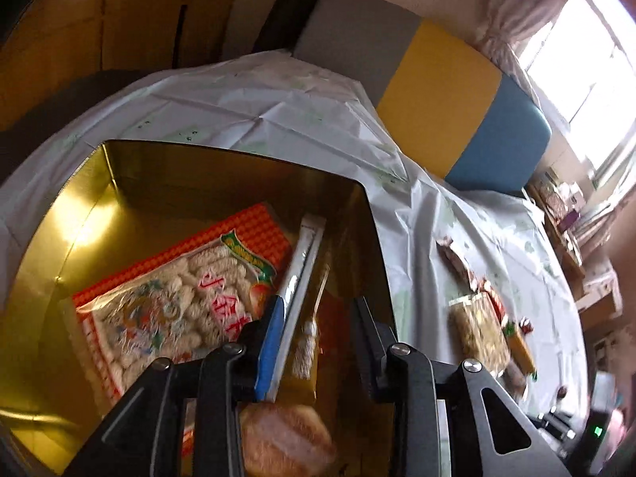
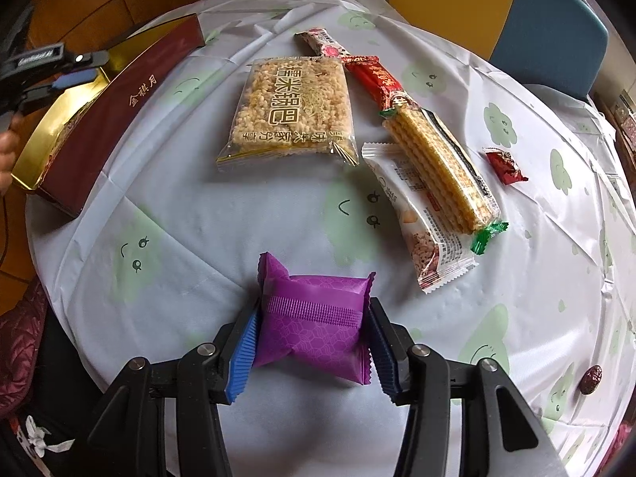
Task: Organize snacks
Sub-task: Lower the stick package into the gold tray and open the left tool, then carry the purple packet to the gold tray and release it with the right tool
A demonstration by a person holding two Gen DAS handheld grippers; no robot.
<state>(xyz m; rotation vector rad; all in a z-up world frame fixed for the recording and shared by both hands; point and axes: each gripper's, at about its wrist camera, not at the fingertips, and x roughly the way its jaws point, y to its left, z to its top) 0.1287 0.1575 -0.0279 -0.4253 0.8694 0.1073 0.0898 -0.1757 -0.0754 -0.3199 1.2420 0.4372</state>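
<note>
Your left gripper (image 1: 318,342) hangs over the gold tin (image 1: 79,206), jaws apart; a yellow packet (image 1: 306,357) stands between them, though the blur hides any contact. Inside, at ten o'clock, lies one orange-checked bag (image 1: 179,290). Your right gripper (image 2: 312,344) is clamped on one purple pouch (image 2: 314,326). Beyond it on the tablecloth (image 2: 198,238), left to right: one rice cake square (image 2: 290,107) at twelve o'clock, four long bars, one red candy (image 2: 505,165) at two o'clock.

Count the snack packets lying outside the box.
8: purple packet in the right gripper; rice cracker square, floral bar, red packet, wafer pack and white bar mid-table; small red candy and dark round candy to the right. Others may be hidden.
</note>
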